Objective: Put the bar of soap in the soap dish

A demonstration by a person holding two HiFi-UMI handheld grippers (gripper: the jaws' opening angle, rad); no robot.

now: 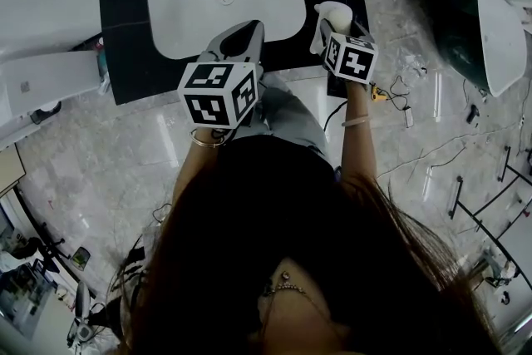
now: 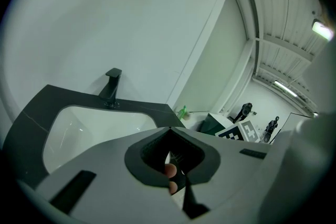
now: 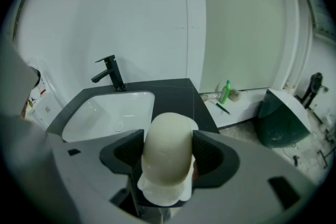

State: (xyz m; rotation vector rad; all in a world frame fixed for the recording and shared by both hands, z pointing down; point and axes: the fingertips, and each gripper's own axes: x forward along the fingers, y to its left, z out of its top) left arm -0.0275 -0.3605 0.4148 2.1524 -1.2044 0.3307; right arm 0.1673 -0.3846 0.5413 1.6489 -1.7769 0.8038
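Observation:
A cream, rounded bar of soap (image 3: 167, 147) sits between the dark pads of my right gripper (image 3: 168, 156), which is shut on it. A white wavy-edged piece shows just under the soap; I cannot tell what it is. From the head view, the soap (image 1: 332, 12) and right gripper (image 1: 331, 26) hang over the right end of the black counter (image 1: 125, 29). My left gripper (image 1: 248, 37) is over the white sink's (image 1: 191, 4) front rim, its jaws together with nothing in them. Fingers show through the gap in the left gripper (image 2: 170, 153). No separate soap dish is visible on the counter.
A black faucet (image 3: 110, 74) stands behind the basin. On a white ledge to the right are a green bottle (image 3: 226, 92) and a pen. A dark green bin (image 3: 281, 118) and loose cables (image 1: 407, 87) are on the marble floor at right.

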